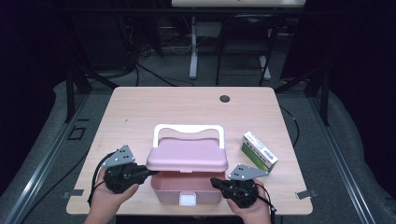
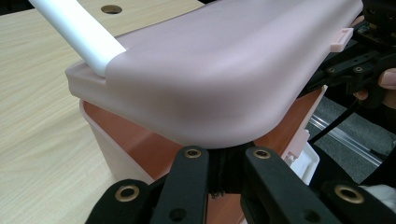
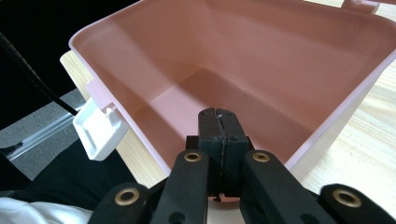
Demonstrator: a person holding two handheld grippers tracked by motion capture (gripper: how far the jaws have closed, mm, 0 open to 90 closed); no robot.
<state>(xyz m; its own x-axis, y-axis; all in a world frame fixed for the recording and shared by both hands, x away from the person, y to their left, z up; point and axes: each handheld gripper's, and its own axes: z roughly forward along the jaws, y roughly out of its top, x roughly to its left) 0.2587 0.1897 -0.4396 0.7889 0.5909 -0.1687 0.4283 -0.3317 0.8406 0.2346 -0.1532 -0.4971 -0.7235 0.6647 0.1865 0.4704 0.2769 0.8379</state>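
Here the high view takes in the whole table [image 1: 140, 112]: a pink box [image 1: 187, 189] near the person's edge, its lid [image 1: 187, 158] raised and tilted, a white handle [image 1: 188, 130] behind the lid, and a white latch [image 1: 188, 200] on the front wall. The left gripper [image 1: 152, 172] sits at the lid's left end, the right gripper [image 1: 214, 182] at the box's right front corner.

The left gripper view shows what the high view hides: the lid's [image 2: 210, 70] rounded underside edge rests right over the jaw tips, with the box's orange-pink inner wall [image 2: 144, 149] just below and the other gripper [image 2: 364, 70] beyond the lid's far end. Its jaws are clenched together; whether they pinch the lid rim I cannot tell.

The right gripper view looks straight into the bare box [image 3: 233, 60], the clenched jaws, grasping nothing, poised over the near rim and the latch [image 3: 100, 128] hanging off to their left.

A green and white carton [image 1: 259, 150] lies just beyond the right gripper, apart from the box. A dark round hole [image 1: 225, 98] sits far across the table.
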